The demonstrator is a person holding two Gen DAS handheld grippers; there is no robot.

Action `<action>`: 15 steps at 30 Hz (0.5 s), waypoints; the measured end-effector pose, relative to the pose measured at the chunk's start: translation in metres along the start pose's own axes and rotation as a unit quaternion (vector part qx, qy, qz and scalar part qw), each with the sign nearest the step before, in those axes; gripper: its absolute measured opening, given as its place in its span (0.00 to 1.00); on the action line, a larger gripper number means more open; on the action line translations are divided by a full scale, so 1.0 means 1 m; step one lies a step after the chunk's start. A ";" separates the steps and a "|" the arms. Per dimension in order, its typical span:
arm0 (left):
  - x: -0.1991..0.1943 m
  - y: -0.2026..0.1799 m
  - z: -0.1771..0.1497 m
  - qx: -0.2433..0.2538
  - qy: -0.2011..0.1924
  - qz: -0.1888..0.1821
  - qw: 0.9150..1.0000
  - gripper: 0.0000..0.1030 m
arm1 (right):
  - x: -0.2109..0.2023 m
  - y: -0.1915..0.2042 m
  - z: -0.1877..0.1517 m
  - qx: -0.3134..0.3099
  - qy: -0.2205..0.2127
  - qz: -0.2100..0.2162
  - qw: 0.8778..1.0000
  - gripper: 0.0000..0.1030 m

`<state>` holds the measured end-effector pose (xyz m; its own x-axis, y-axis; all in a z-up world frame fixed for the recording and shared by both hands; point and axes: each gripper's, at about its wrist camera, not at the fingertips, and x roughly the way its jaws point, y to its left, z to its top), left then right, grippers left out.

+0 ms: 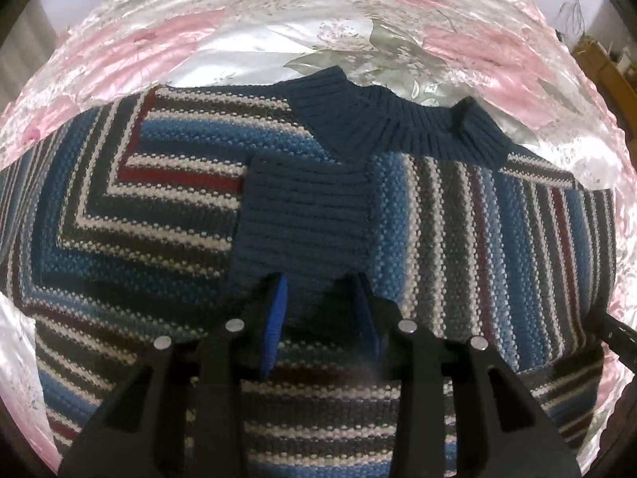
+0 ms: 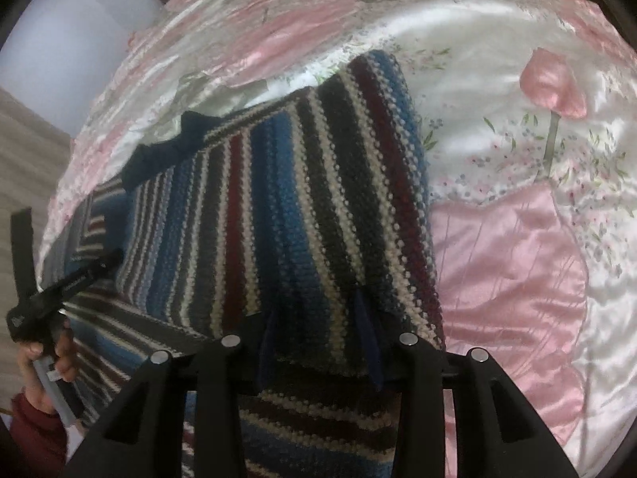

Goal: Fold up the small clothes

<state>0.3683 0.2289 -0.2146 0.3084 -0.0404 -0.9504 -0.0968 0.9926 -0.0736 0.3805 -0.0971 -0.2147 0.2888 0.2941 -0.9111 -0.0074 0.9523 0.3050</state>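
Note:
A knitted sweater (image 1: 159,215) with blue, grey, white and dark red stripes lies flat on a satin bedspread (image 1: 239,32). Its navy ribbed collar (image 1: 398,119) points away from me. One sleeve is folded across the chest, and its navy cuff (image 1: 302,215) lies in the middle. My left gripper (image 1: 320,314) is open over the cuff's near end, one blue pad on each side. In the right wrist view the sweater's other side is folded inward as a striped panel (image 2: 278,199). My right gripper (image 2: 318,338) stands open at that panel's near edge, and the stripes between its fingers lie unbunched.
The pink and white flowered bedspread (image 2: 517,259) spreads wide to the right of the sweater. A person's hand (image 2: 43,358) with a red sleeve (image 2: 32,430) grips a black tool handle at the left edge. A wall and a wooden piece stand behind the bed.

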 end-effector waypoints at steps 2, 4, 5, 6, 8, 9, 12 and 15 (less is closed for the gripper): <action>0.002 0.002 -0.001 -0.004 -0.002 -0.006 1.000 0.35 | 0.004 0.006 -0.003 -0.006 -0.008 -0.015 1.000 0.38; 0.003 0.007 0.001 -0.012 0.000 -0.013 1.000 0.35 | 0.007 0.016 -0.007 -0.024 -0.018 -0.042 0.999 0.40; 0.003 0.009 0.003 -0.014 0.003 -0.016 1.000 0.35 | 0.007 0.019 -0.008 -0.029 -0.020 -0.051 0.998 0.43; 0.004 0.011 0.005 -0.018 0.009 -0.020 1.000 0.35 | 0.008 0.021 -0.009 -0.027 -0.020 -0.052 0.998 0.46; 0.001 0.013 0.008 -0.020 0.018 -0.023 0.999 0.35 | 0.006 0.022 -0.004 -0.015 -0.012 -0.050 0.999 0.51; -0.005 0.015 0.010 -0.022 0.024 -0.022 0.999 0.35 | 0.002 0.024 -0.003 -0.010 -0.009 -0.053 0.999 0.51; -0.038 0.030 0.007 -0.034 0.013 -0.012 0.999 0.53 | -0.030 0.047 -0.004 -0.016 -0.035 -0.037 0.999 0.63; -0.075 0.060 -0.005 -0.027 -0.031 0.003 0.999 0.74 | -0.052 0.072 -0.015 -0.031 -0.054 -0.031 0.998 0.79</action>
<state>0.3347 0.2914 -0.1492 0.3659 -0.0264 -0.9303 -0.1497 0.9849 -0.0869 0.3504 -0.0425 -0.1490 0.3911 0.2275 -0.8918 -0.0454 0.9726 0.2282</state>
